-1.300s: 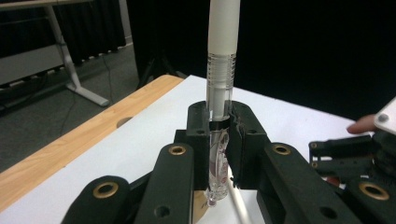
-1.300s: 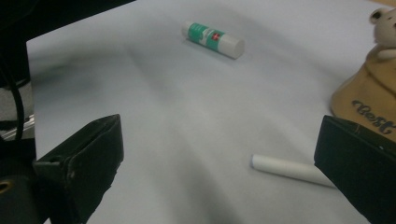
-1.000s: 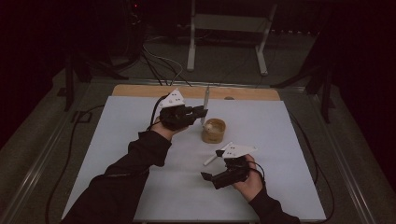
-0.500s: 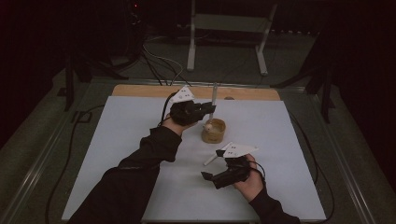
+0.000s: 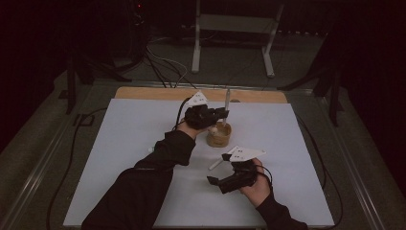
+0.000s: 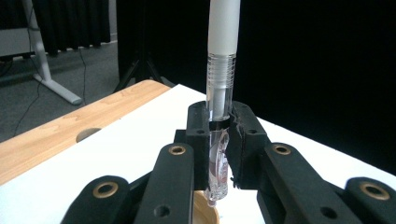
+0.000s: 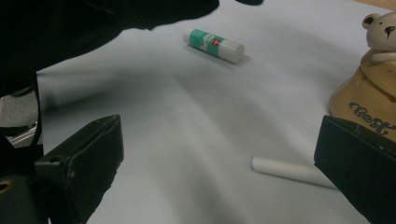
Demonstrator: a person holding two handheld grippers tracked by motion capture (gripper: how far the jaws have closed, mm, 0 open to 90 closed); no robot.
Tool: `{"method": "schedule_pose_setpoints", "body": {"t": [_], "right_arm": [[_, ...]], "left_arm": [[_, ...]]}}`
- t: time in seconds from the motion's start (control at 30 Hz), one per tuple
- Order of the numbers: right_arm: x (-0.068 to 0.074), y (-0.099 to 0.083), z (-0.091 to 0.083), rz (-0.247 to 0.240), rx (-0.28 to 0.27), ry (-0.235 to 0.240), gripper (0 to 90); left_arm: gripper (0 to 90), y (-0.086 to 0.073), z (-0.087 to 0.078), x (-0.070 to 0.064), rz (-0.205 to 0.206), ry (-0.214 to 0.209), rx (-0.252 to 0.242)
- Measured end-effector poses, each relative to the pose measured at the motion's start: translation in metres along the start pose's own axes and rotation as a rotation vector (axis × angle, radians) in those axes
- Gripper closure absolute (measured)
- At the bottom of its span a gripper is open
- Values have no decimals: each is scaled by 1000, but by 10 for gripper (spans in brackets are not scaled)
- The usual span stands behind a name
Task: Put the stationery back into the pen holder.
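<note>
My left gripper [image 5: 221, 114] is shut on a pen [image 5: 227, 98] with a clear barrel and a white upper part, and holds it upright. In the left gripper view the pen [image 6: 223, 60] stands pinched between the jaws of that gripper [image 6: 219, 135], tip down just above the tan holder [image 6: 204, 213]. The holder [image 5: 219, 136] is a small tan pot with a bear figure [image 7: 380, 28] on it. My right gripper [image 5: 216, 184] rests open low over the table in front of the holder. A white cap [image 5: 215, 164] lies between the two; the cap [image 7: 289, 170] lies ahead of my right gripper [image 7: 219, 163].
A green and white glue stick [image 7: 214, 44] lies on the white tabletop [image 5: 119, 143], left of the holder. The left sleeve [image 5: 158, 163] crosses the middle of the table. A wooden strip [image 5: 143, 93] edges the far side, with a metal stand [image 5: 230, 28] behind.
My left gripper has carried the pen to the right, from left of the holder to right over it. The right gripper has stayed still and open.
</note>
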State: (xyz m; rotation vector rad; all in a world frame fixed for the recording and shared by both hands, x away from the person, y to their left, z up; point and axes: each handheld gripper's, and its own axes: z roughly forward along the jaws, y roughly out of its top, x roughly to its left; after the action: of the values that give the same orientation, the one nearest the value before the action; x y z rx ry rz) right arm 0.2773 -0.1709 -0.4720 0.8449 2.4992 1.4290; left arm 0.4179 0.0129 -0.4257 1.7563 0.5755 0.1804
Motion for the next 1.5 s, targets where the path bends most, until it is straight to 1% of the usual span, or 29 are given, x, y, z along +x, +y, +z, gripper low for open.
{"method": "schedule_pose_setpoints", "body": {"t": [0.07,0.13,0.3,0.47,0.5,0.63,0.87,0.9,1.0,1.2,1.3,1.33,1.37,1.4,1.43,1.47,1.5], "right_arm": [[0,0,0,3,-1,0,12],[0,0,-1,1,-2,-1,12],[0,0,-1,1,-2,-3,12],[0,0,-1,-1,0,-3,12],[0,0,-1,-1,0,-3,12],[0,0,-1,0,0,-3,12],[0,0,-1,1,0,-2,12],[0,0,-1,1,0,-2,12],[-1,-1,-1,3,1,0,12],[-1,-1,-1,7,1,1,13],[-2,-1,-1,8,2,2,13],[-2,-1,-1,10,2,2,12],[-2,-1,-1,10,2,2,12],[-1,-1,-1,10,4,3,13],[-1,-1,-1,10,4,2,12],[-1,-1,-1,10,4,4,13],[-1,-1,-1,10,4,4,13]], "left_arm": [[804,-3,5,3,0,4,-2],[804,-4,7,3,0,4,-3],[804,-10,13,8,-10,11,12],[803,-16,19,10,-10,17,31],[803,-17,20,10,-18,17,29],[802,-21,23,11,-6,26,41],[802,-26,27,21,-21,30,58],[802,-26,28,21,-19,36,60],[801,-28,29,21,-30,37,66],[799,-30,33,23,-41,44,121],[791,-30,34,24,-49,48,134],[722,-29,34,24,-56,55,136],[722,-29,33,24,-58,57,136],[671,-28,33,23,-61,65,134],[601,-27,32,23,-60,78,138],[489,-25,30,23,-61,78,130],[489,-23,29,22,-64,79,127]]}}
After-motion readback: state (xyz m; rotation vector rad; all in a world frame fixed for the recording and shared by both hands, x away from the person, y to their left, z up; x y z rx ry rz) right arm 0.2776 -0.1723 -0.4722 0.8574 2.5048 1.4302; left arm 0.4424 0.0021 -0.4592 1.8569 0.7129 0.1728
